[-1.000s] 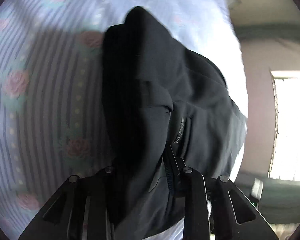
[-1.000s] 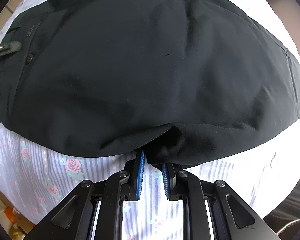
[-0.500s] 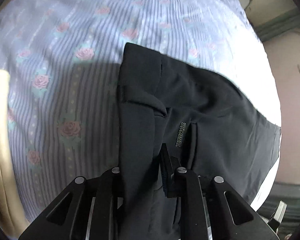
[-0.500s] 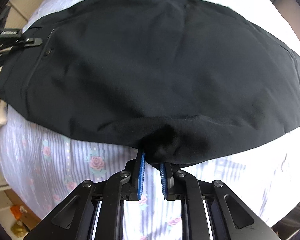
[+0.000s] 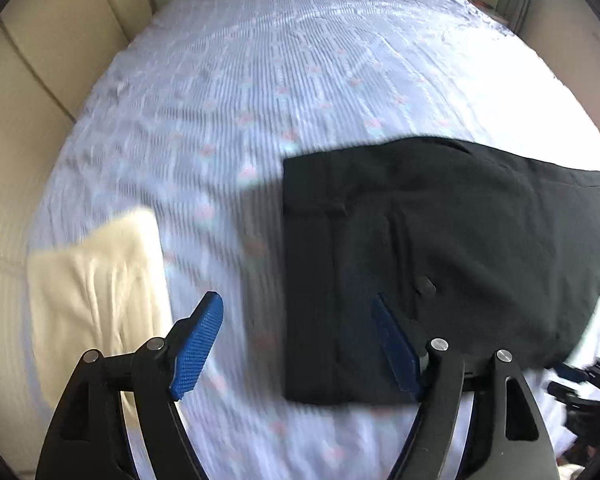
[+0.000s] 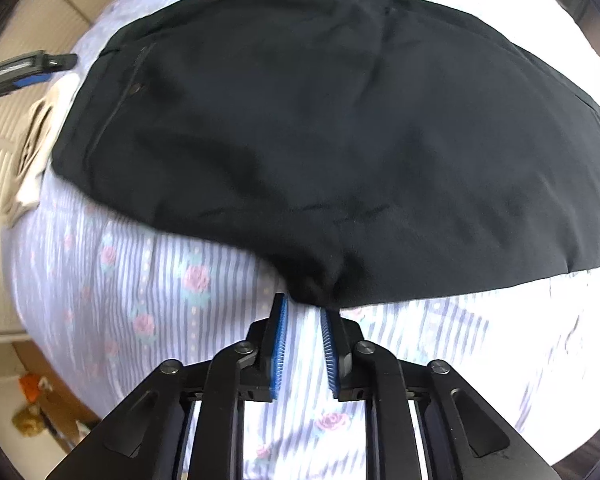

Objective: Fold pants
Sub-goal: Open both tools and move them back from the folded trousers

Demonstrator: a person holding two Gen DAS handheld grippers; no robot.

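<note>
Black pants [image 5: 440,240] lie folded flat on the striped, rose-print bedsheet [image 5: 260,80]. My left gripper [image 5: 296,320] hovers above the waist end, its jaws opening wide, with nothing held between the blue pads [image 5: 198,344]. In the right wrist view the pants [image 6: 340,140] fill the upper picture. My right gripper [image 6: 304,314] sits at their near edge, its jaws opening. A bunched fold of cloth lies just past its tips, and bare sheet shows between the pads [image 6: 278,340]. The left gripper [image 6: 24,70] shows at the far left of that view.
A folded cream cloth [image 5: 96,300] lies on the bed left of the pants. Beige padded wall panels [image 5: 40,60] border the bed's left side. The right gripper [image 5: 580,384] shows at the lower right of the left wrist view. Floor clutter [image 6: 32,412] lies below the bed's edge.
The left gripper let go of the pants' waist, rose well above the bed and opened wide. The right jaws parted and the cloth edge slid out to their tips.
</note>
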